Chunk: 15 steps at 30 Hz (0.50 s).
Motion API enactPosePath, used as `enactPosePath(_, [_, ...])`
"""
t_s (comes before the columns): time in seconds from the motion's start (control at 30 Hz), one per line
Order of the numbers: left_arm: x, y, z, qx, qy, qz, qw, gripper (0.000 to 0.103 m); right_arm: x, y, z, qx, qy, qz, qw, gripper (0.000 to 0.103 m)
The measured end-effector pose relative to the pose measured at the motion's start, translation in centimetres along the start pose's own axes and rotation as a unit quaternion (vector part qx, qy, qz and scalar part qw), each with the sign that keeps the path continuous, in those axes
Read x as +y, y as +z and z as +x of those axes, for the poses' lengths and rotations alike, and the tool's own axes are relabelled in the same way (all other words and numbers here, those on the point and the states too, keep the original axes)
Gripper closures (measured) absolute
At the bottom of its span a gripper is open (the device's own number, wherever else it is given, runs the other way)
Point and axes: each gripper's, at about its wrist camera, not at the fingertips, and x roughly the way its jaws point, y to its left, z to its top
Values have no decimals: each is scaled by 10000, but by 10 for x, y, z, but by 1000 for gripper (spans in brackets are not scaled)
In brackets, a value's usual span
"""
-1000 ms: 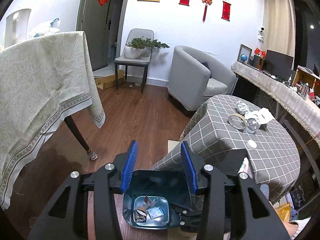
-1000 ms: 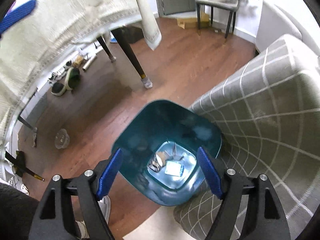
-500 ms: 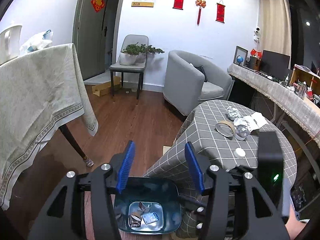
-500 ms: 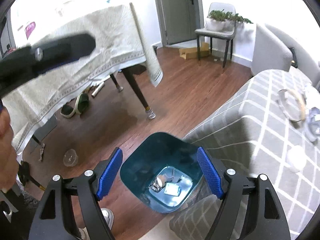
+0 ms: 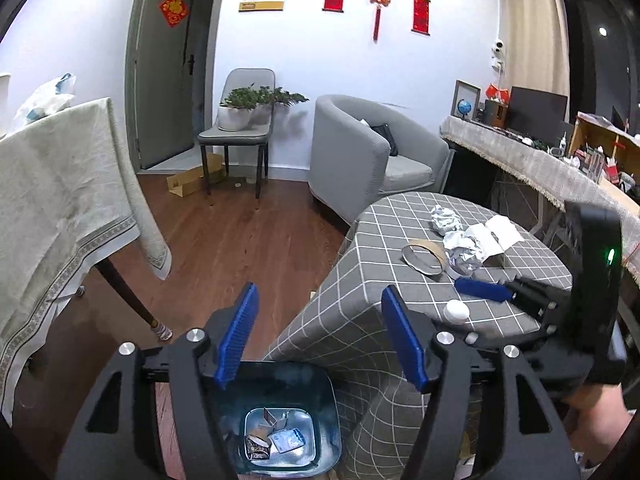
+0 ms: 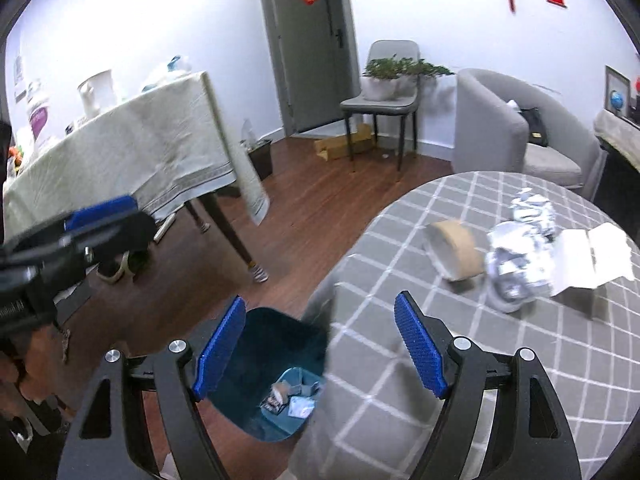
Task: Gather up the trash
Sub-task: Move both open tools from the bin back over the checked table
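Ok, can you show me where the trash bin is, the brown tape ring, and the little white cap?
trash bin [image 5: 280,380]: left wrist view, on its far inner wall.
tape ring [image 6: 460,249]: right wrist view, on its brown outer band.
white cap [image 5: 456,311]: left wrist view, on its top.

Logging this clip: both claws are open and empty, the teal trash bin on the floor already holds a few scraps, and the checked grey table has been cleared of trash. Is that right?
Not quite. The checked grey table is not cleared: crumpled silver foil, a brown tape ring and white paper lie on it, as the right wrist view shows. The rest holds: both claws open and empty, scraps in the teal trash bin.
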Motion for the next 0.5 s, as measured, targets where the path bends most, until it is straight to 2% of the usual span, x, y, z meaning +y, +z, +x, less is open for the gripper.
enactPosePath(0.5, [-33,-1,51,298,-362,274,9985,33,-73,22,-4,-301,-393,524,9974,25])
